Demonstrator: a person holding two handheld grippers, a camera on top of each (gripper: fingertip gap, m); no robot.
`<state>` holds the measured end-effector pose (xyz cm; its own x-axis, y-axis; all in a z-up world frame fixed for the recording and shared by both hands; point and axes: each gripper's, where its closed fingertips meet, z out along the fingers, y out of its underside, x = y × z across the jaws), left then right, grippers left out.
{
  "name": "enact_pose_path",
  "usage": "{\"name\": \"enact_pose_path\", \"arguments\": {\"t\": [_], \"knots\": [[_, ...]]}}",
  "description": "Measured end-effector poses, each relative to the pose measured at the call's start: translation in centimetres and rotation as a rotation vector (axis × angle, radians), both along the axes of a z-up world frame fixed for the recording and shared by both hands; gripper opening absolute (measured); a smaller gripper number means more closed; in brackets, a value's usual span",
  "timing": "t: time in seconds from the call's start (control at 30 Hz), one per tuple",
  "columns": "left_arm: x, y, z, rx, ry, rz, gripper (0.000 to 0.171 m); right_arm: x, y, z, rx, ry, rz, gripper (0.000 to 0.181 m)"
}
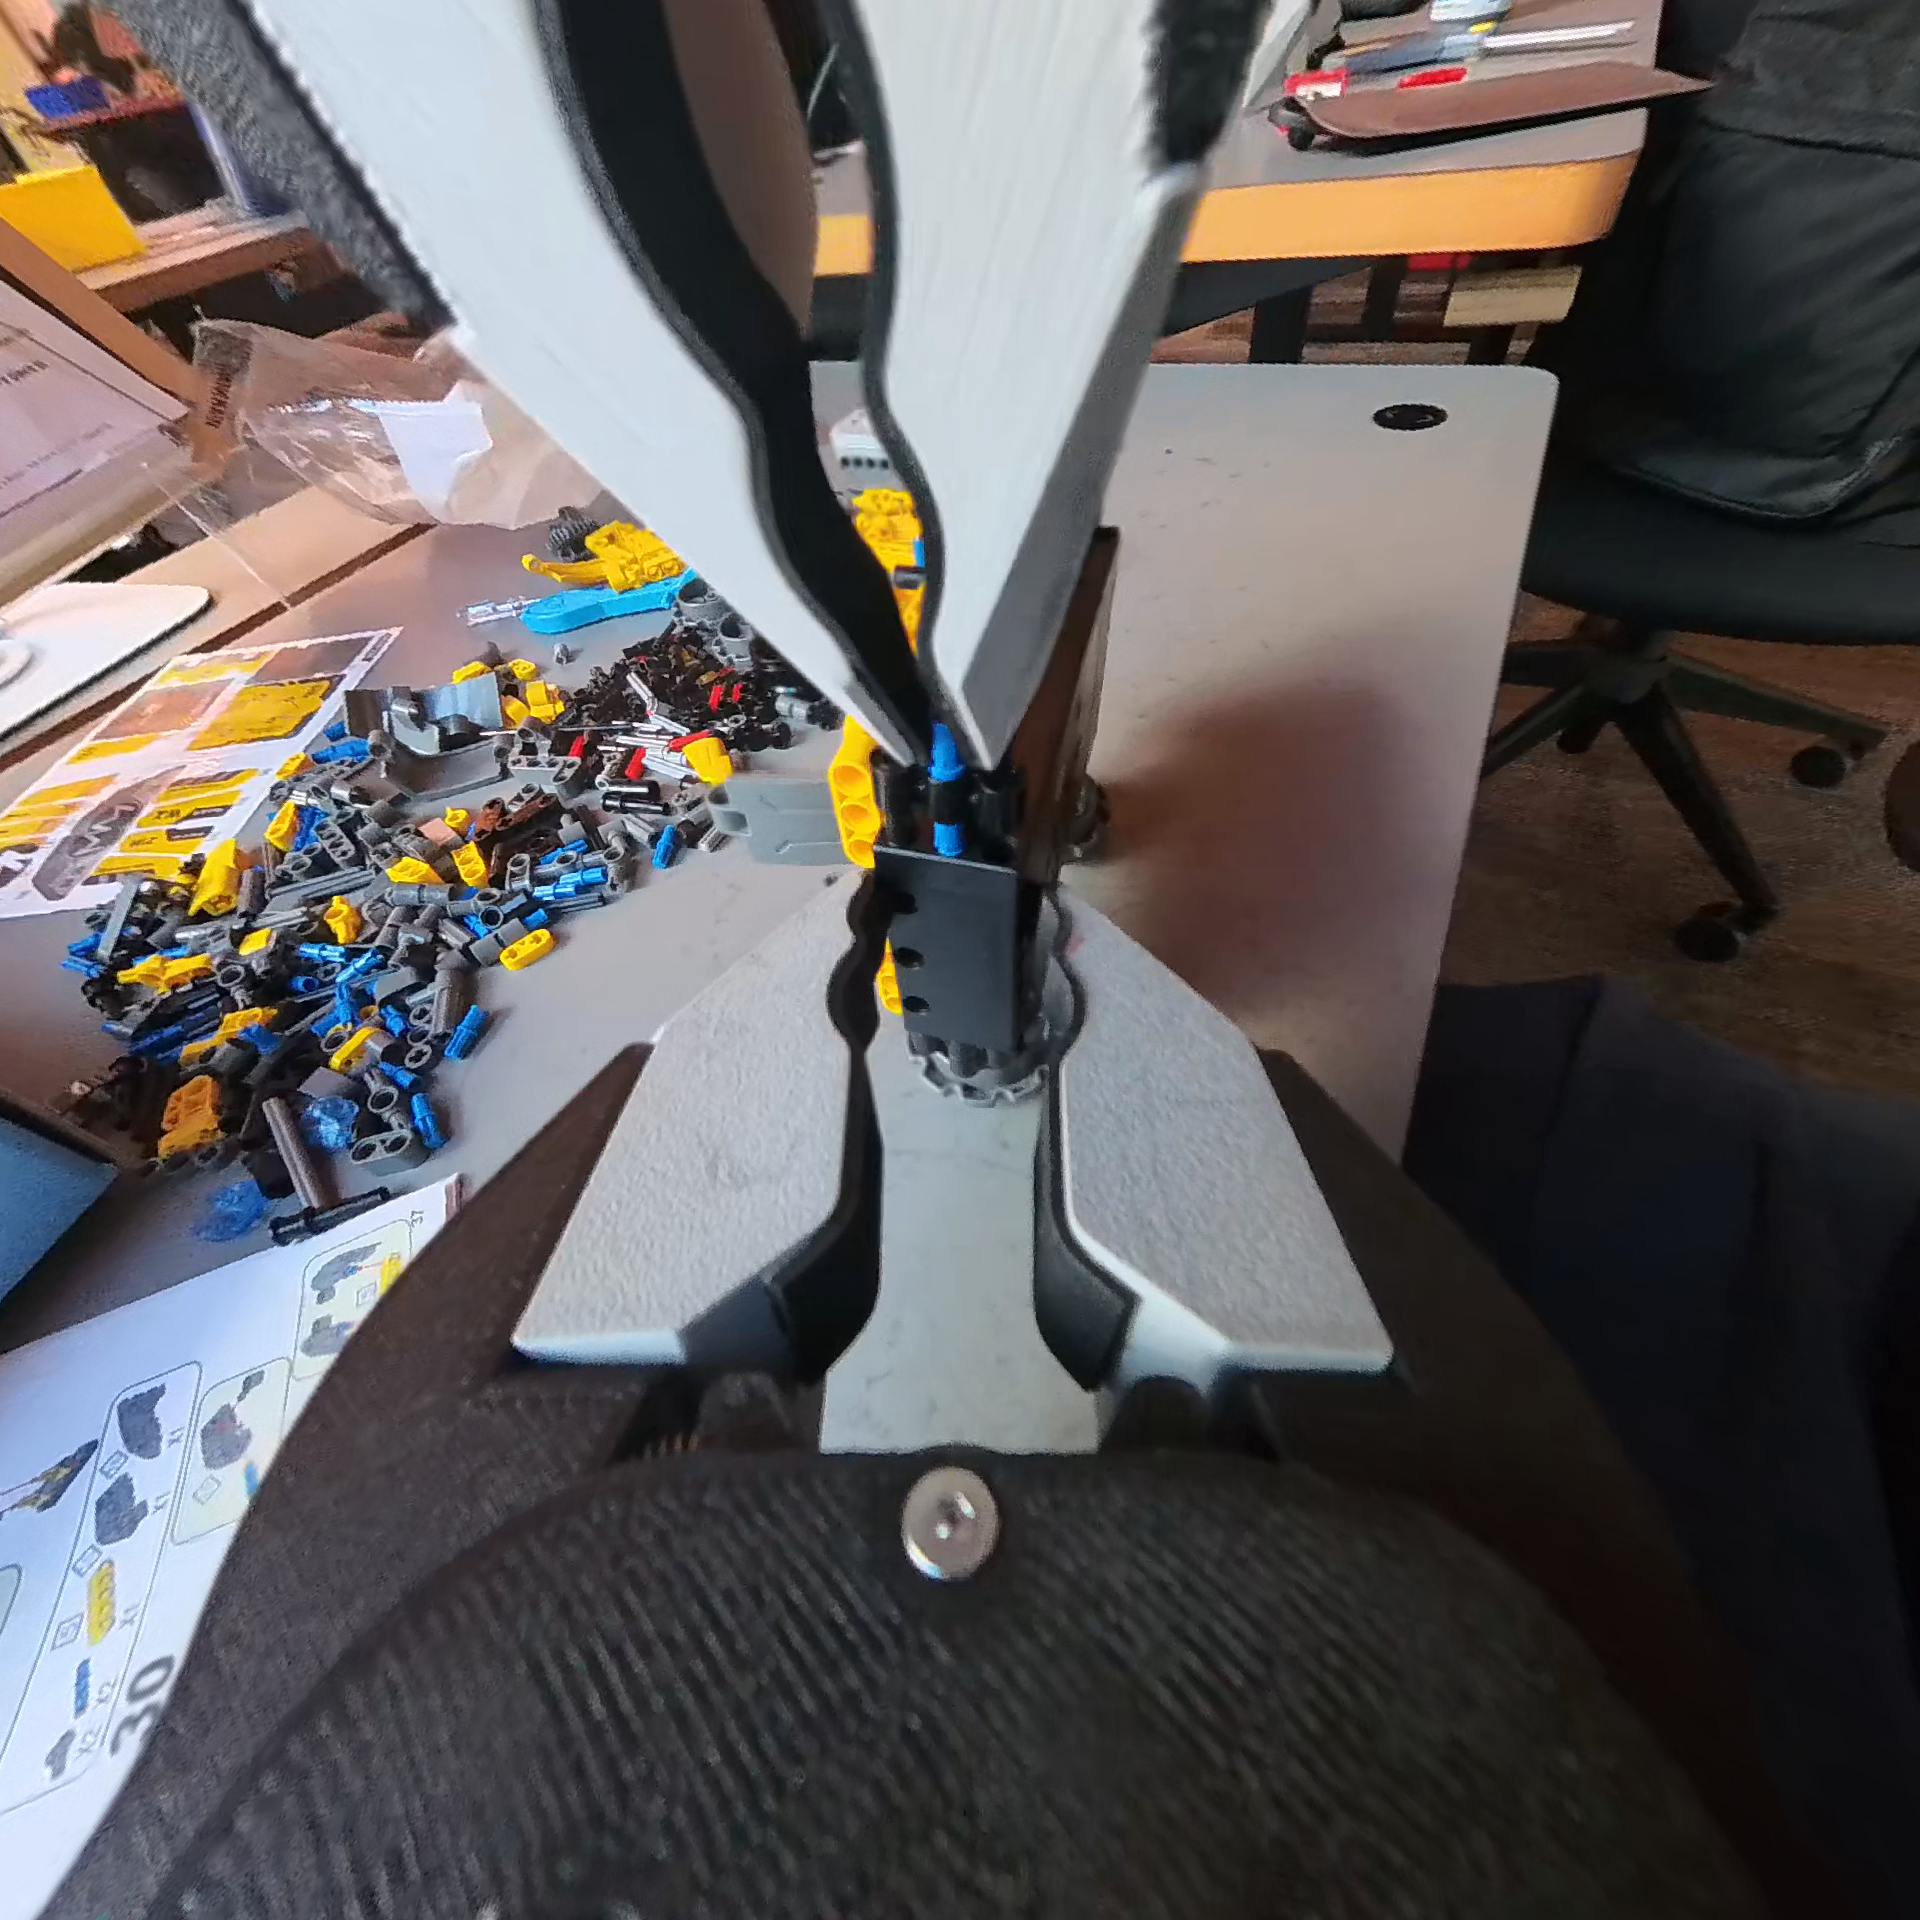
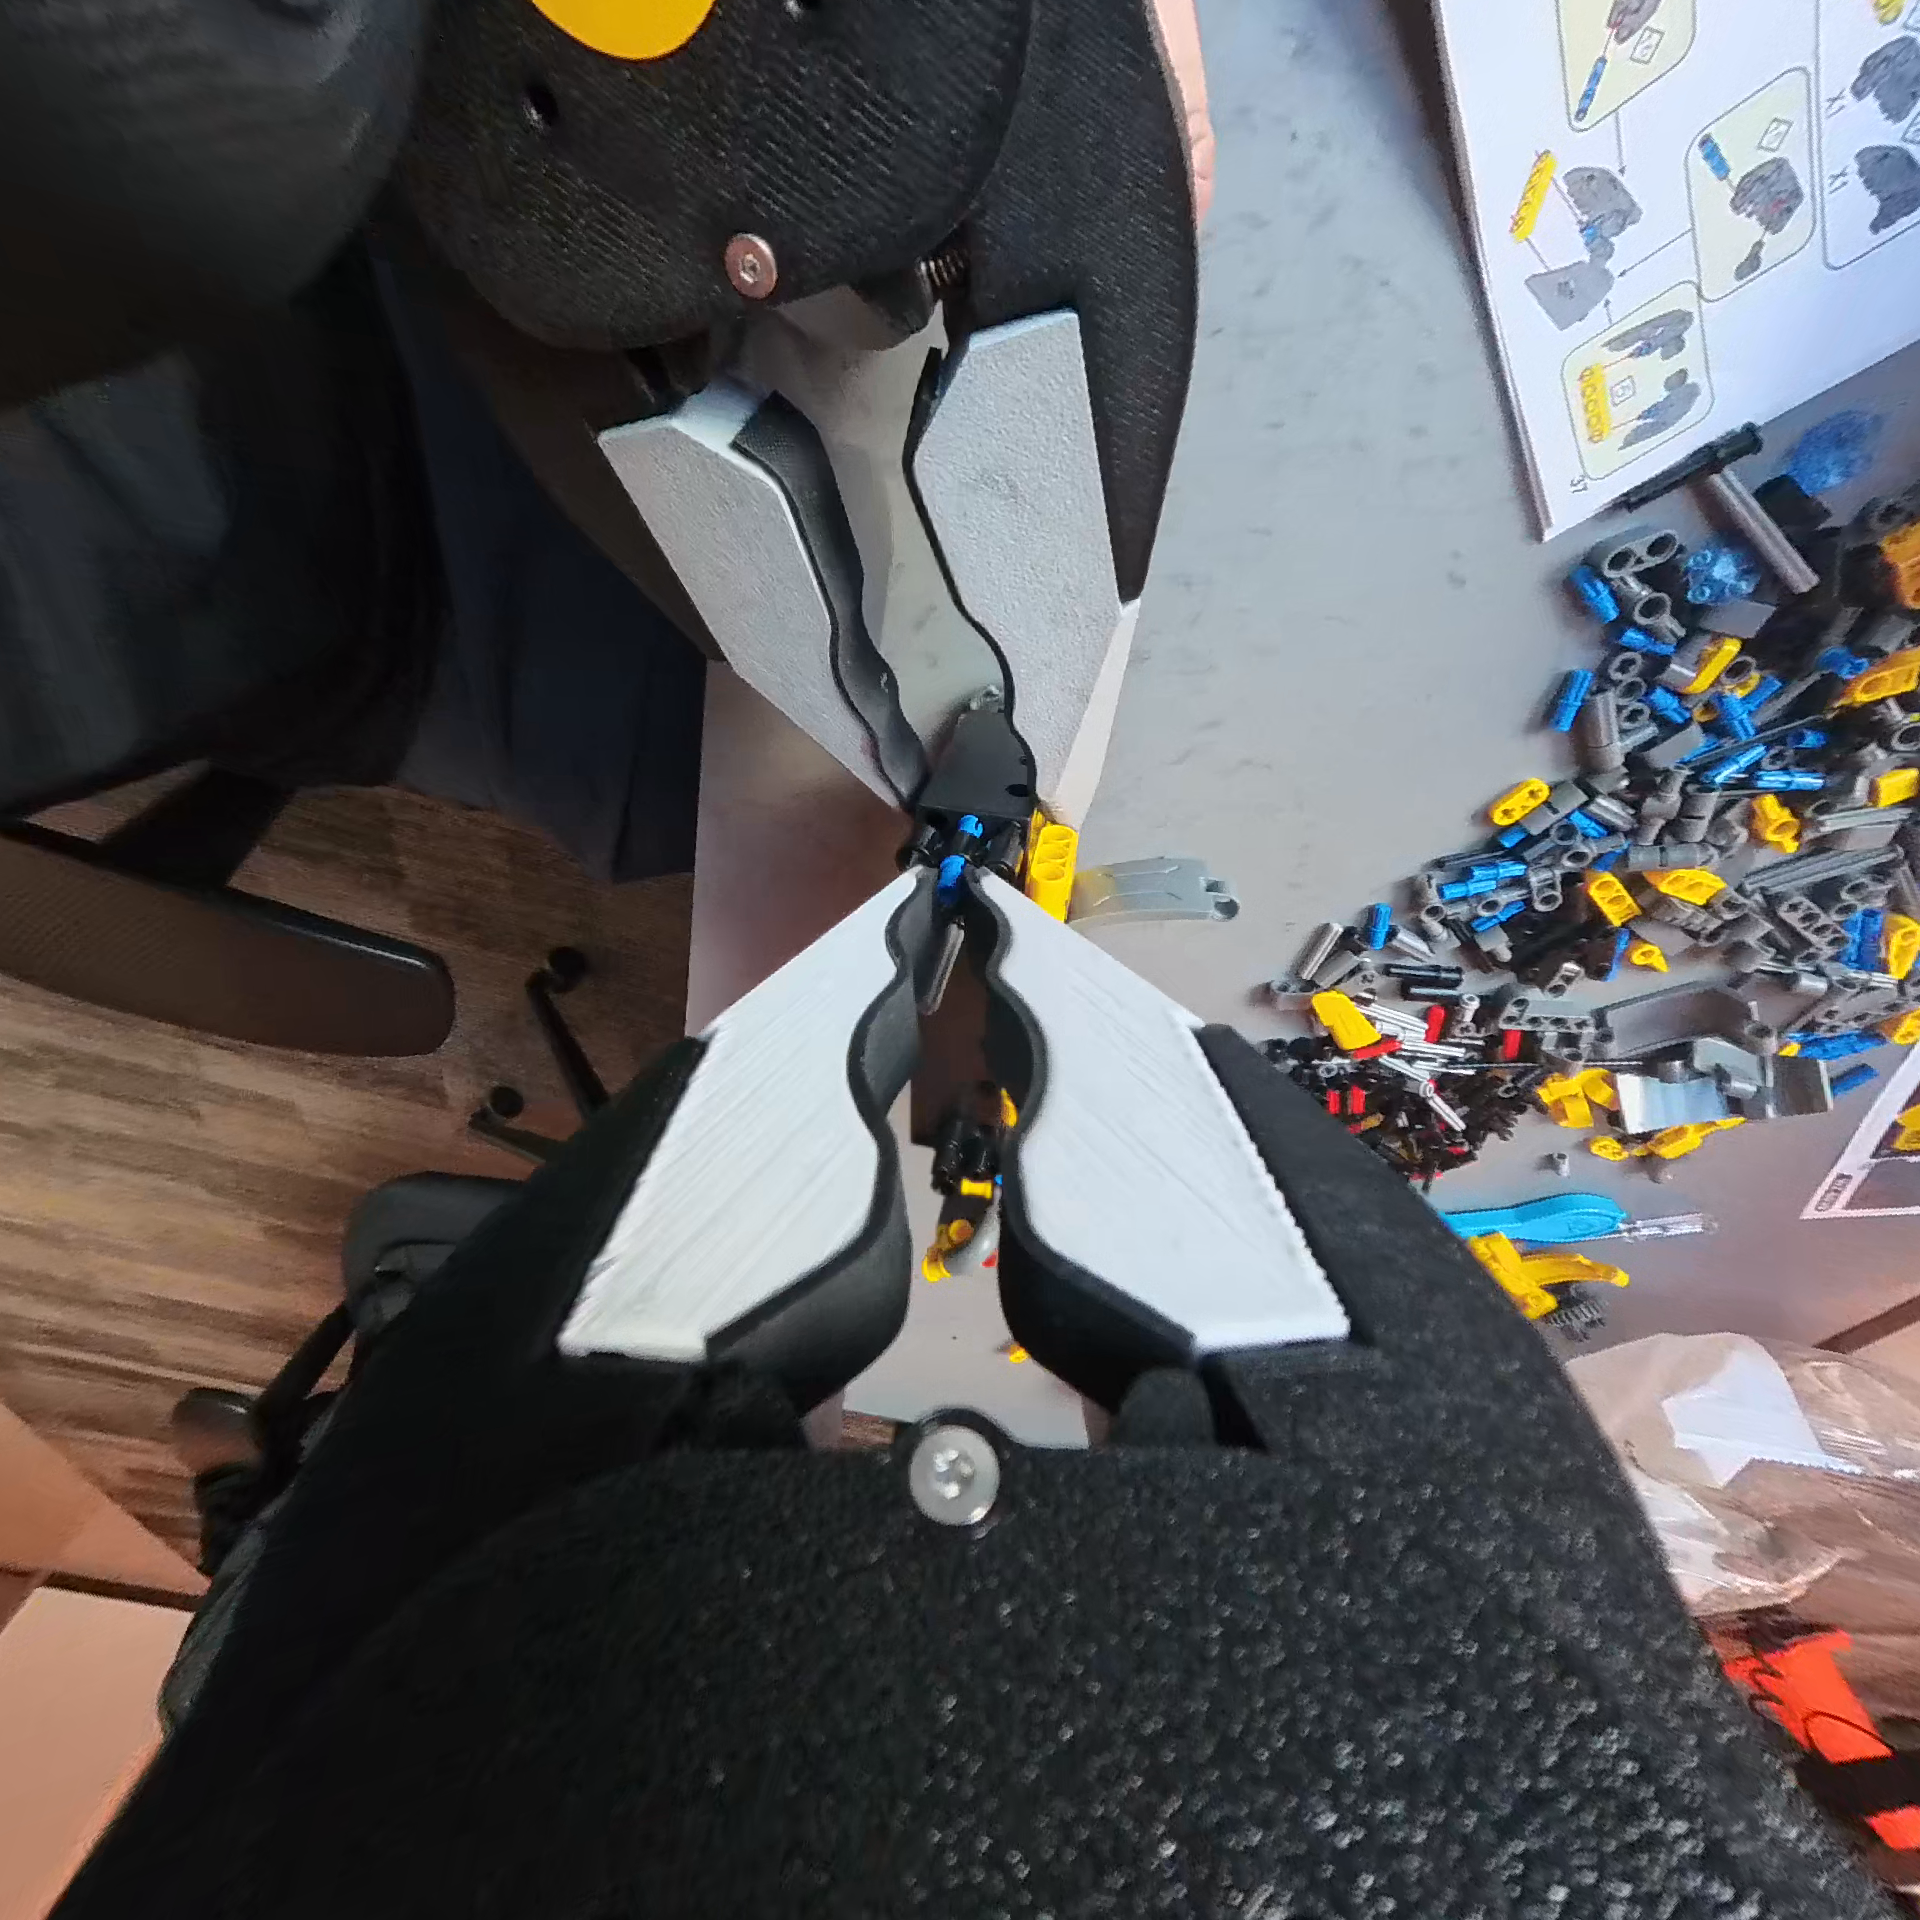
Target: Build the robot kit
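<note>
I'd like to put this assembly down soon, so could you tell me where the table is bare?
Bare grey table lies right of the two grippers, out to the round cable hole and the edge by the office chair. Left is crowded: the pile of small building pieces, the instruction booklet and a clear plastic bag.

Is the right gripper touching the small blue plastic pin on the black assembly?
Touching. The right wrist view shows the right gripper with its jaws closed on the small blue plastic pin.

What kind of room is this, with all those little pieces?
Probably an office or workshop used for building toy brick models. A pile of small building pieces lies on a grey table, beside a building instruction booklet, with an office chair nearby.
</note>
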<state>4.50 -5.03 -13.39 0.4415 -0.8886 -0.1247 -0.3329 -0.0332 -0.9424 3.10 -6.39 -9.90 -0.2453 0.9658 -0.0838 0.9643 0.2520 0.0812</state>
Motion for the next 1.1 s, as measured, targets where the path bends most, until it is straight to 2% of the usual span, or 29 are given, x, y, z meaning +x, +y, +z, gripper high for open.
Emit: {"name": "enact_pose_path", "arguments": {"t": [0.17, 0.33, 0.47, 0.77, 0.87, 1.0, 1.1], "knots": [[0.0, 0.1, 0.0, 0.002, -0.001, 0.004, 0.025, -0.3, 0.5, 0.1, 0.127, 0.047, 0.036, 0.005], [0.0, 0.1, 0.0, -0.003, -0.004, 0.007, 0.025, 0.0, 1.1, 0.3, 0.267, 0.09, 0.087, 0.015], [0.0, 0.1, 0.0, 0.002, -0.002, 0.007, 0.025, -0.1, 1.1, 0.0, 0.264, 0.104, 0.075, 0.024], [0.0, 0.0, 0.0, -0.008, -0.007, 0.001, 0.025, -0.2, 0.7, 0.4, 0.193, 0.121, 0.034, 0.021], [0.1, 0.0, 0.0, -0.006, -0.006, 0.0, 0.025, -0.4, 0.5, 0.7, 0.161, 0.146, 0.016, 0.025], [0.0, 0.0, 0.0, -0.005, -0.006, 0.0, 0.025, -0.5, 0.2, 0.1, 0.15, 0.14, 0.012, 0.033], [0.0, 0.0, 0.0, -0.006, -0.006, 0.001, 0.025, -0.3, 0.2, -0.4, 0.168, 0.12, 0.02, 0.029]]}}
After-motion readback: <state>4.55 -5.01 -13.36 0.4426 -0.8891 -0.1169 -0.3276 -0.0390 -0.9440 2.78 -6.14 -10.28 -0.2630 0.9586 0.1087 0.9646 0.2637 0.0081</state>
